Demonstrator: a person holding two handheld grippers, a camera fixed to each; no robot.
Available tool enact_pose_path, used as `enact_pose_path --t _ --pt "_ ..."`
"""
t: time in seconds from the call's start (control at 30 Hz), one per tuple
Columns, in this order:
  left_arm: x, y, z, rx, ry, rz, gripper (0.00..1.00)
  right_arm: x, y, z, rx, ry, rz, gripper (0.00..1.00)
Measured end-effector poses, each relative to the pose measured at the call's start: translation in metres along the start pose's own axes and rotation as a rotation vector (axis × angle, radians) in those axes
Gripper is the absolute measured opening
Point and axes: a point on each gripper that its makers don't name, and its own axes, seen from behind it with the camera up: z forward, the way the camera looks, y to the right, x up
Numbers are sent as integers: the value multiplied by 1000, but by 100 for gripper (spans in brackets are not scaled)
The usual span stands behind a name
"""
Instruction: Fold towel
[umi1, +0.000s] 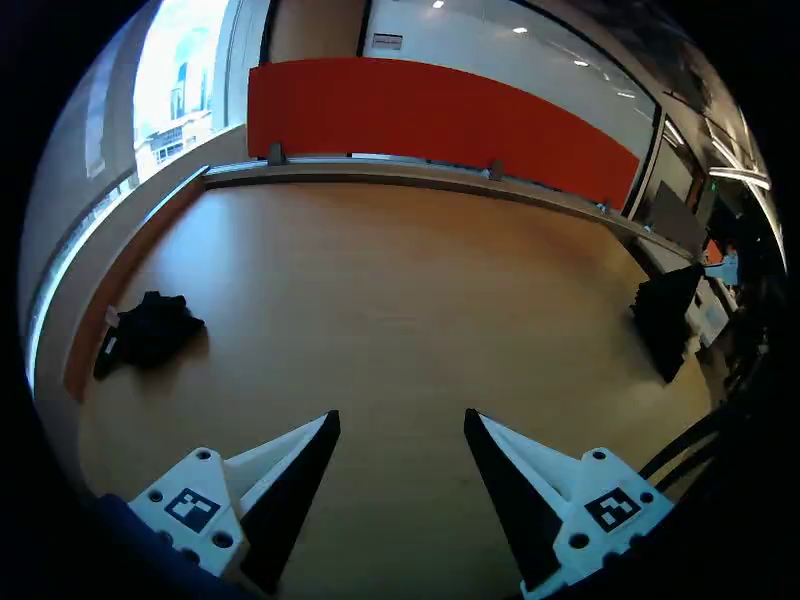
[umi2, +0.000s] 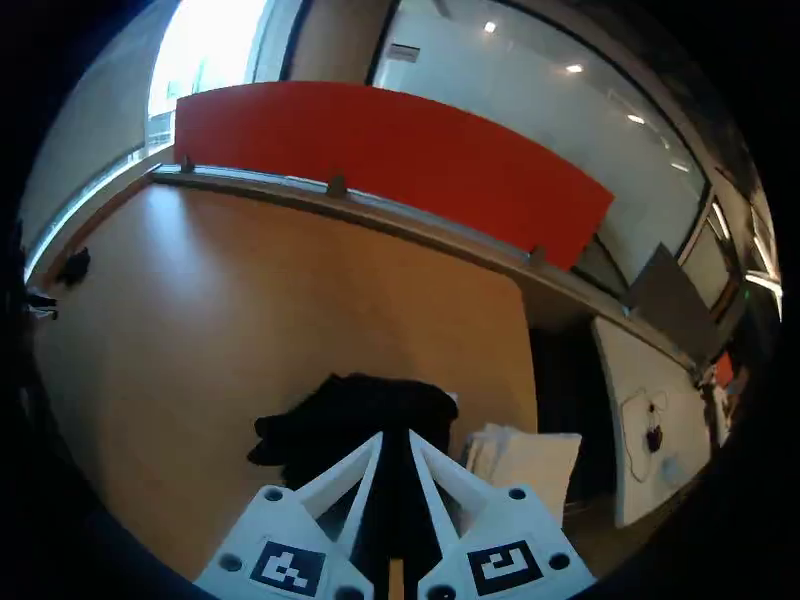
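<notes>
Left gripper (umi1: 401, 414): fingers released, spread wide, nothing between them. Bare wooden table (umi1: 400, 280) under and ahead of the tips.

Right gripper (umi2: 395, 434): fingers drawn nearly together, thin gap left. Tips lie over a crumpled black towel (umi2: 350, 415) on the same table. Cannot tell whether they pinch it.

Just right of the right fingers, past the table edge: white folded stack (umi2: 525, 460).

Left gripper view, well off to the left of the fingers: a second dark cloth (umi1: 150, 328), bunched, near the table's side edge. Far right of the fingers, at the table's other edge: a dark angular shape (umi1: 668, 315), cannot tell what it is.

Surface: light wood, smooth, with glare from the window (umi1: 180, 90) at far left.

Far edge of the table: red partition (umi1: 430, 110) standing upright along it. Behind it, a glass wall with ceiling lights
</notes>
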Motion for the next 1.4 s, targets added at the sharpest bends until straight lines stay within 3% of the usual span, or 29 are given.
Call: enact_pose_path --t 0.2,0.47,0.9,1.17,1.4 --pt "-1 4 0 -4 -5 9 92 -45 6 -1 -22 -55 62 3" --pt "-1 8 1 -4 -11 24 92 -84 9 7 -38 -109 103 3" --pt "-4 8 -1 9 -25 44 92 -142 12 35 -63 -203 177 3" --pt "-7 9 -2 14 -30 51 92 -156 13 53 -84 -229 214 3" --pt "-9 13 -2 11 -31 49 92 -156 13 54 -88 -230 213 3"
